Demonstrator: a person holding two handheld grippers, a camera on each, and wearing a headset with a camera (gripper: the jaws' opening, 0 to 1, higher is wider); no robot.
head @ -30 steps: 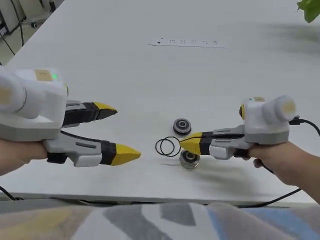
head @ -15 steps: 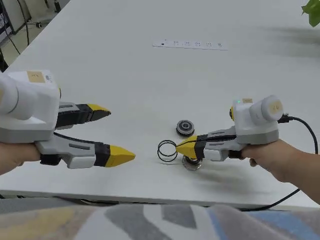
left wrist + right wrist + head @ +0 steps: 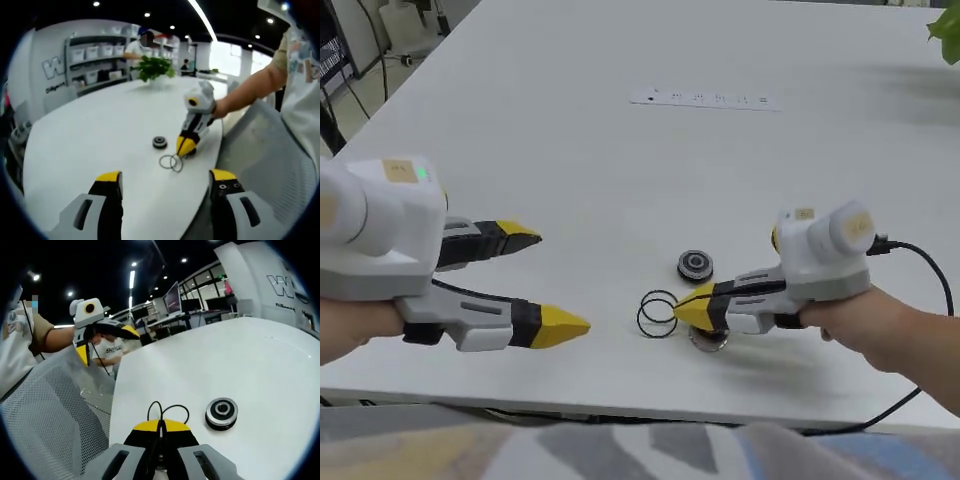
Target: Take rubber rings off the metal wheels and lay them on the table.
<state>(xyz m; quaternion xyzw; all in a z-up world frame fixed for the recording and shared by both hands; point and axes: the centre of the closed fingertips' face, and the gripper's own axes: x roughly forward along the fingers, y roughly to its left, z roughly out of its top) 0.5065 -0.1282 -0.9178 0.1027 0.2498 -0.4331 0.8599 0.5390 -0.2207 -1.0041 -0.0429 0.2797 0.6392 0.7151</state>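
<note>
So, right gripper (image 3: 692, 308) first. My right hand (image 3: 850, 318) comes in from the right with the forearm low over the table edge. The gripper points left across me, nose tipped down so the yellow tips sit just about on the tabletop. Its jaws are pressed together.

Right at the tips are the two thin black rubber rings (image 3: 658, 313), overlapping each other on the table. Their near edge meets the tips, and honestly I can't tell whether one is pinched there or just lying loose. Under the gripper's nose, on my side of the rings, is a small round metal wheel (image 3: 708, 340), half hidden by the jaws. A second small metal wheel with a dark middle (image 3: 695, 265) sits just past the tips on the far side, apart from the rings.

Now the left gripper (image 3: 542, 280). My left hand (image 3: 355, 325) holds it well apart from the rings and wheels, roughly level above the white table (image 3: 620, 170) and pointing right toward the other gripper. It's rolled on its side, so one jaw is farther from me and one nearer. They're spread wide with nothing between them.

A black cable (image 3: 920, 265) trails off the back of the right gripper. Far beyond both grippers, a white strip with small dark marks (image 3: 705, 98) lies flat on the table.
</note>
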